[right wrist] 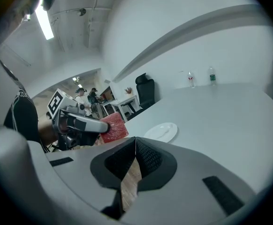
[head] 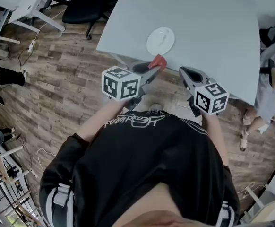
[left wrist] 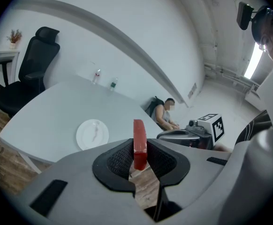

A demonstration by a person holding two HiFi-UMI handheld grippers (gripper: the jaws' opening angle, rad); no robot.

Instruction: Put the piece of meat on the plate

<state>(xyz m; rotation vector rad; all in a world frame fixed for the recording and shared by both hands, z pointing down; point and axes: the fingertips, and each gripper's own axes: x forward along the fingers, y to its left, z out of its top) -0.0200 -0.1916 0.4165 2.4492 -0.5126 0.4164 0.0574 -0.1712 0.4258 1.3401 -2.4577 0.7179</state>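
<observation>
A flat red piece of meat (left wrist: 139,142) stands on edge between the pads of my left gripper (left wrist: 139,159), which is shut on it. In the head view the meat (head: 158,61) hangs at the near edge of the white table (head: 213,27), just short of the white plate (head: 160,40). The plate (left wrist: 92,134) is bare and lies ahead and to the left of the left jaws. My right gripper (head: 183,72) is held beside the left one, jaws shut with nothing in them (right wrist: 135,143). From it I see the meat (right wrist: 113,127) and the plate (right wrist: 161,131).
A black office chair (head: 87,6) stands at the table's far left corner. Two small bottles (left wrist: 103,78) sit at the table's far edge. A person (head: 271,79) is seated at the right side of the table. Wooden floor lies under me.
</observation>
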